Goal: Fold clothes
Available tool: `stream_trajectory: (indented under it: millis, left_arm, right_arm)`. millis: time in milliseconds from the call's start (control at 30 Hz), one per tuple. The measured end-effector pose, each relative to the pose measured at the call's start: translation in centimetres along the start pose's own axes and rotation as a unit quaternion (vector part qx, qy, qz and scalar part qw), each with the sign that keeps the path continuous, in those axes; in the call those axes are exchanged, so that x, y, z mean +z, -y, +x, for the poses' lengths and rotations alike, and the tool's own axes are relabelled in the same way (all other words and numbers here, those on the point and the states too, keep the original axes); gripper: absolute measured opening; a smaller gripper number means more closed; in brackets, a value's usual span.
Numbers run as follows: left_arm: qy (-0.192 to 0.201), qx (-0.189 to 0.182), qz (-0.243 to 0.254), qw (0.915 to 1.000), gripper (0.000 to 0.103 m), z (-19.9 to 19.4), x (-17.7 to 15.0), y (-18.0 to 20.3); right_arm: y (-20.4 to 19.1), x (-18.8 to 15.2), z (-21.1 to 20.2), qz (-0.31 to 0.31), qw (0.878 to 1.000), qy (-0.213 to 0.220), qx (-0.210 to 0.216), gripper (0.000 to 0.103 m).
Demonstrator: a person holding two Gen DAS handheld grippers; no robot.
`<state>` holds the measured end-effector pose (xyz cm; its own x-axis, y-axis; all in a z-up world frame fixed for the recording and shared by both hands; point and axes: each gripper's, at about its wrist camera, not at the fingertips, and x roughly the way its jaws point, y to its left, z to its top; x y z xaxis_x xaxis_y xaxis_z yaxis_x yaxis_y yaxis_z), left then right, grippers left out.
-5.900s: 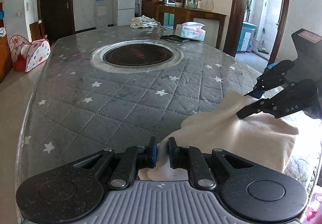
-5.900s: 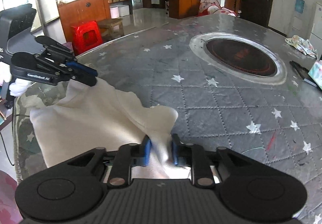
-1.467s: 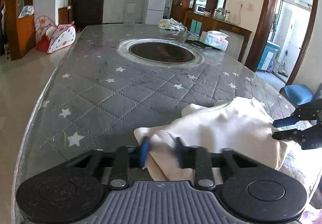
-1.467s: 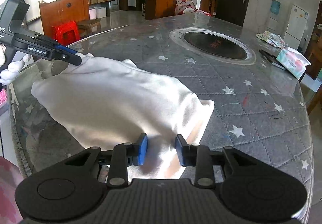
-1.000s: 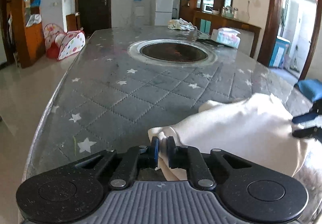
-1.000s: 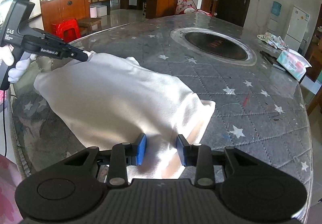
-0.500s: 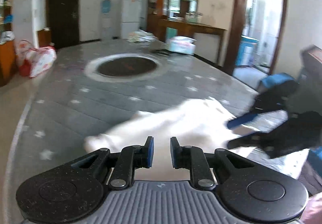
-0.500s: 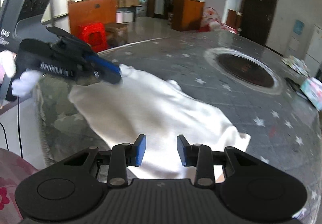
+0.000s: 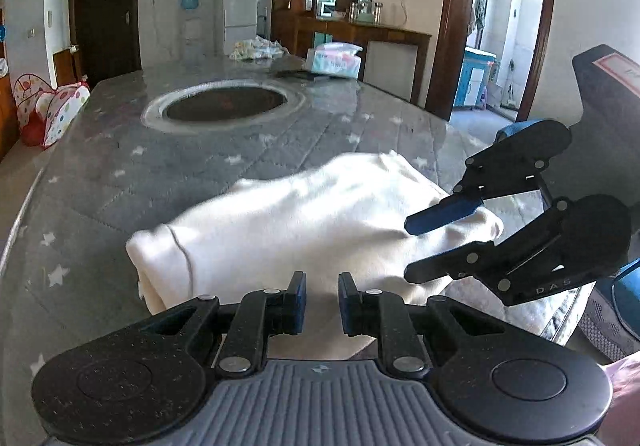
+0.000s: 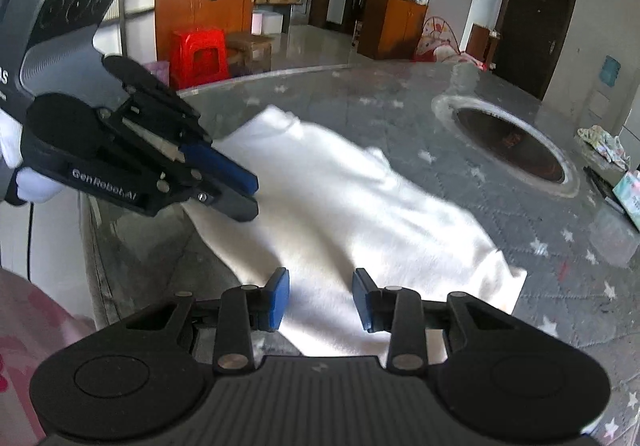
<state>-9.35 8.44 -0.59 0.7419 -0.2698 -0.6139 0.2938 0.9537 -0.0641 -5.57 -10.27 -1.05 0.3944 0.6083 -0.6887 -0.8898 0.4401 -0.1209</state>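
Observation:
A cream-white garment (image 9: 304,213) lies folded on the grey star-quilted table (image 9: 120,165) near its front edge; it also shows in the right wrist view (image 10: 340,197). My left gripper (image 9: 322,296) is open and empty, lifted just above the garment's near edge. My right gripper (image 10: 320,300) is open and empty over the garment's other end. The right gripper shows in the left wrist view (image 9: 412,250), jaws apart above the cloth. The left gripper shows in the right wrist view (image 10: 250,195), above the garment's left edge.
A round dark recess (image 9: 226,107) sits in the table's middle. A tissue pack (image 9: 334,59), a dark flat item and a crumpled cloth (image 9: 256,47) lie at the far end. The table edge (image 10: 96,246) runs close to the garment. A red stool (image 10: 198,55) stands beyond.
Both grippers let go of the garment and opened. They lifted off it and drew closer together, and the garment now lies flat.

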Motion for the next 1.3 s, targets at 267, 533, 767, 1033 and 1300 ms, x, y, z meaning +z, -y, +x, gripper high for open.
stream_trajectory:
  millis: [267,533,767,1033,1300]
  left_arm:
    - [-0.008,0.013,-0.014,0.9998,0.019,0.7,-0.2,-0.9]
    - [-0.009,0.005,-0.024,0.9997,0.020,0.7,-0.6,-1.4]
    - [-0.007,0.000,-0.035,0.9994,0.020,0.7,-0.8,-1.7]
    - [-0.005,-0.004,-0.041,0.9992,0.021,0.7,-0.9,-1.8]
    - [-0.002,-0.006,-0.045,0.9989,0.021,0.6,-1.1,-1.9]
  right_arm:
    - [-0.1,1.2,1.3,-0.001,1.000,0.004,0.020,0.035]
    - [1.2,2.0,1.7,0.007,0.999,-0.004,0.033,0.036]
    - [5.4,4.5,4.0,0.057,0.998,0.007,-0.009,0.034]
    - [7.4,4.4,7.4,0.103,0.994,-0.017,-0.023,0.026]
    - [6.2,6.4,7.1,0.090,0.996,0.002,-0.006,0.022]
